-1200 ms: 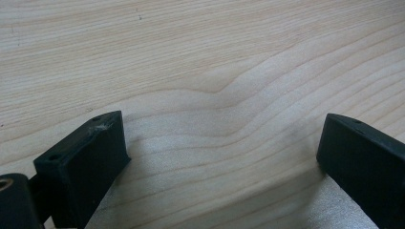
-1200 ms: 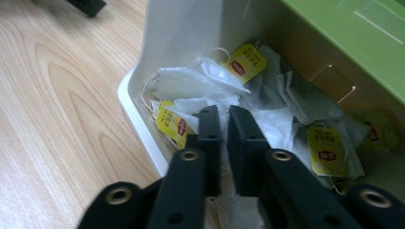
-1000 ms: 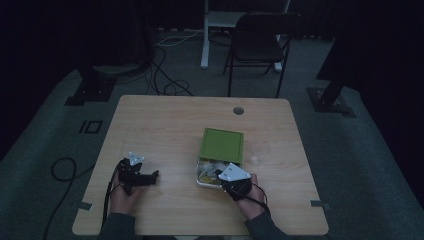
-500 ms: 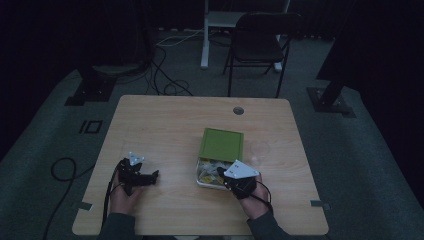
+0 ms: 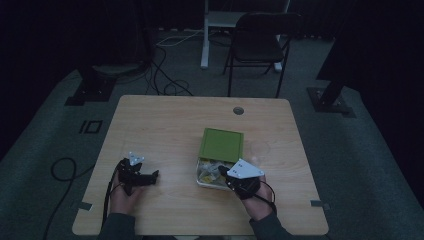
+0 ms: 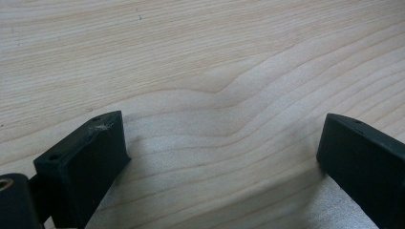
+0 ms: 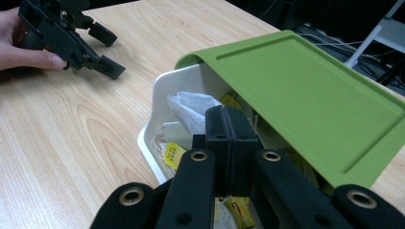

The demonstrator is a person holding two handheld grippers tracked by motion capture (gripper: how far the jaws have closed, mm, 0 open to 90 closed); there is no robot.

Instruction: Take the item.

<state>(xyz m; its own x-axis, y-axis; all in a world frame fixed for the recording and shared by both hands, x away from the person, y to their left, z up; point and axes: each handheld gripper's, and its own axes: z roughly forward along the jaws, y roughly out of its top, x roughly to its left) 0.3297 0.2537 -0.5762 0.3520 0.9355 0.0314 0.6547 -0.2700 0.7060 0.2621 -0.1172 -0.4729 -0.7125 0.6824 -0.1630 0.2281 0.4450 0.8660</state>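
Right gripper view: right gripper (image 7: 230, 125) shut, above white box (image 7: 157, 95).

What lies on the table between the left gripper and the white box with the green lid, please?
Bare wooden table: in the high view nothing lies between the left gripper and the white box.

On the bench (image 5: 165, 120), a box (image 5: 206, 181) of packets (image 7: 188, 109) lies right of centre, its lid (image 5: 221, 145) propped across the far side; a chair (image 5: 260, 42) stands beyond.
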